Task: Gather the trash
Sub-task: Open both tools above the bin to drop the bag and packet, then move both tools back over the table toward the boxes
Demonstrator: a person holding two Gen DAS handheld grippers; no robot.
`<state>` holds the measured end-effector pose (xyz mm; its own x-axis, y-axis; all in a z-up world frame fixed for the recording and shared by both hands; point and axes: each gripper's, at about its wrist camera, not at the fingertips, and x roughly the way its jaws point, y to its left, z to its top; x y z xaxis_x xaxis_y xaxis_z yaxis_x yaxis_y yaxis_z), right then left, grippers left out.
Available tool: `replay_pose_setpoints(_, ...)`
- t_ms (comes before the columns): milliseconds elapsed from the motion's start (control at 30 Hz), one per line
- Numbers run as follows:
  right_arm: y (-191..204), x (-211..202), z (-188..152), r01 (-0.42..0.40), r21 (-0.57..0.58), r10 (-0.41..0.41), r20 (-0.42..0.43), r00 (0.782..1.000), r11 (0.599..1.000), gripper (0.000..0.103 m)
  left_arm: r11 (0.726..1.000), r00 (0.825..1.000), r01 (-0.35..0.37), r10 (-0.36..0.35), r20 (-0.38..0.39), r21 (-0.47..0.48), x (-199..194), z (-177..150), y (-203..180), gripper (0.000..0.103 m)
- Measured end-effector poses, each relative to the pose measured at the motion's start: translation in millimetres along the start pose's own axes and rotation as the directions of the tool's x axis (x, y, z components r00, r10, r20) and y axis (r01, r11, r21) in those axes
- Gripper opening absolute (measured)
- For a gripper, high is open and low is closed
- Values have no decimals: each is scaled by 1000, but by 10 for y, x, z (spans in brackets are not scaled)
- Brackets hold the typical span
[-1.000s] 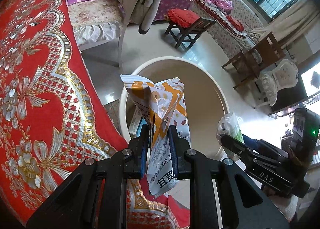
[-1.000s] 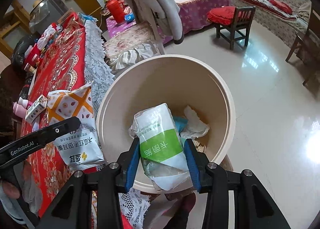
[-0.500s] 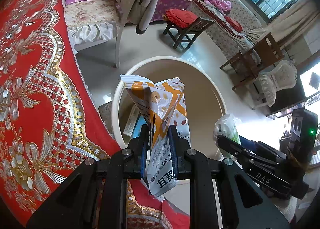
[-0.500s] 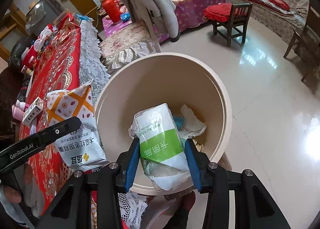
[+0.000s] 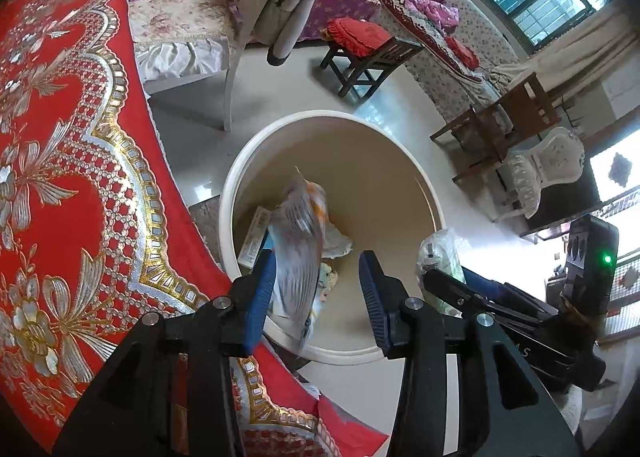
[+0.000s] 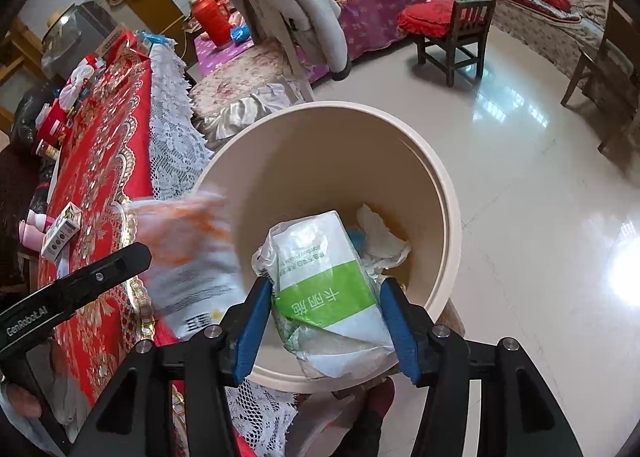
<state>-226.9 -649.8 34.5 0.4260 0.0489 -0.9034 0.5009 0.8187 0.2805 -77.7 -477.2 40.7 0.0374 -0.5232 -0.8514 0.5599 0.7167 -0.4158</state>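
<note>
Since half a second ago your left gripper (image 5: 318,291) has parted its jaws; the orange-and-white snack wrapper (image 5: 298,253), then pinched upright between the blue pads, is now a motion-blurred streak dropping between them toward the mouth of the cream bin (image 5: 412,171); in the right wrist view the same wrapper (image 6: 188,257) smears across the bin's left rim, beside the red tablecloth (image 6: 102,161). Judgement: the release is made over the opening, though the wrapper falls close to the near-left rim, and whether it clears that rim cannot be told from the blur.

Your right gripper (image 6: 326,315) is clamped on the green-and-white tissue pack (image 6: 326,289); the pack hangs over the near rim of the bin (image 6: 444,185), above the white crumpled paper (image 6: 380,241) and a scrap of blue already lying on the bin floor; a flat printed packet (image 5: 254,235) also rests against the inner left wall.

Finding: one item is in the course of disposal, one is held in position for release. The next step, as I judge it, is to open the right jaws with the pack farther inward from the rim; a small carton (image 6: 60,233) on the tablecloth's left edge may remain for collection.
</note>
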Motion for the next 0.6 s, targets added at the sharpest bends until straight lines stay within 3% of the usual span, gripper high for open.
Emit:
replay_pose_setpoints(167,15,6,-10,-5,5,5,1,1000,1000,64,1000,1000,-5,5,10,-3,-47,-42,22,41)
replay_pose_setpoints(600,177,33,0,-17,-18,17,-7,1000,1000,64,999,998,-37,37,44,-18,-229,-66,119,41)
